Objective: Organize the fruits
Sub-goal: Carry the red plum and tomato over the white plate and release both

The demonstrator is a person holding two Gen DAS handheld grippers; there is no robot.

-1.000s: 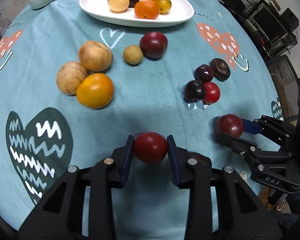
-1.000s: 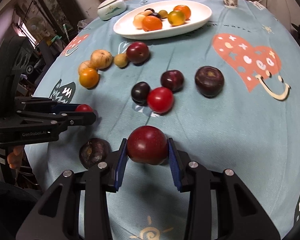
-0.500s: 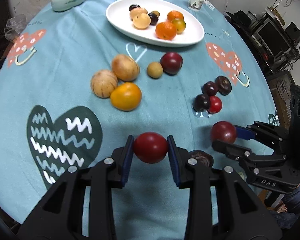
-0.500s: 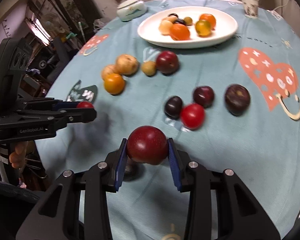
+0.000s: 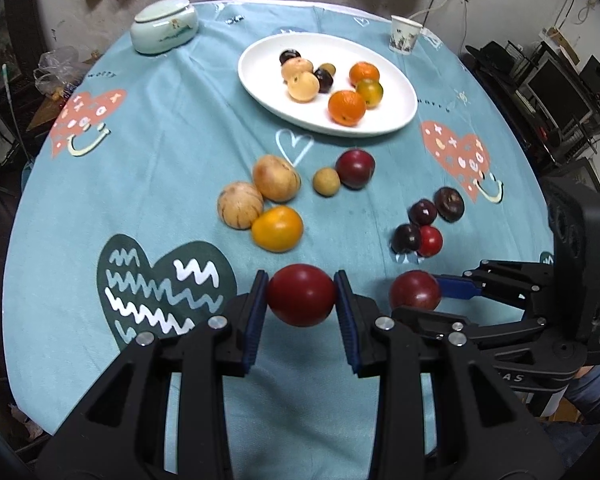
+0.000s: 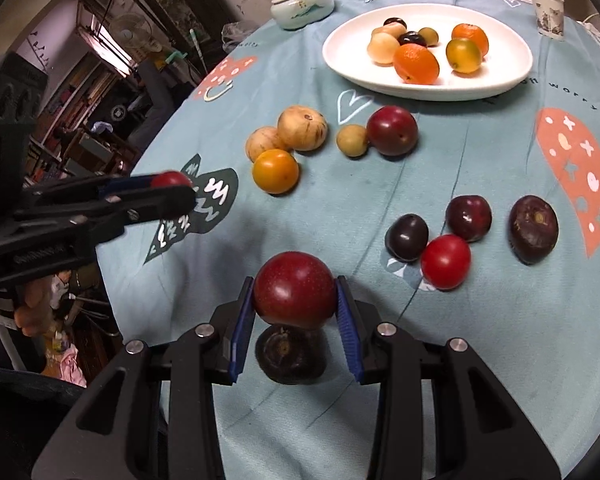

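Fruit tally: twenty in all.
Lying on one white plate [image 5: 404, 92]: eight, namely two oranges [image 5: 347, 108], two pale fruits [image 5: 302, 86], two dark fruits [image 5: 324, 80], one green-orange fruit [image 5: 370, 92], one olive fruit [image 5: 329, 68]. Loose on one tablecloth [image 5: 172, 152]: ten, namely two tan fruits [image 5: 240, 210], one yellow-orange fruit [image 5: 277, 228], one small tan fruit [image 5: 326, 181], three plums [image 5: 355, 168], one bright red fruit [image 5: 431, 241], two purple-brown fruits [image 6: 533, 229]. Clamped: one smooth red fruit [image 5: 301, 294] in the left gripper [image 5: 301, 300], one speckled red fruit [image 6: 295, 290] in the right gripper [image 6: 295, 296]. One jar [image 5: 164, 26], one cup [image 5: 405, 34].

Teal heart-print tablecloth [image 5: 180, 152], lidded ceramic jar [image 5: 164, 26] at far edge, paper cup [image 5: 405, 34], stacked electronics [image 5: 560, 92] beyond.
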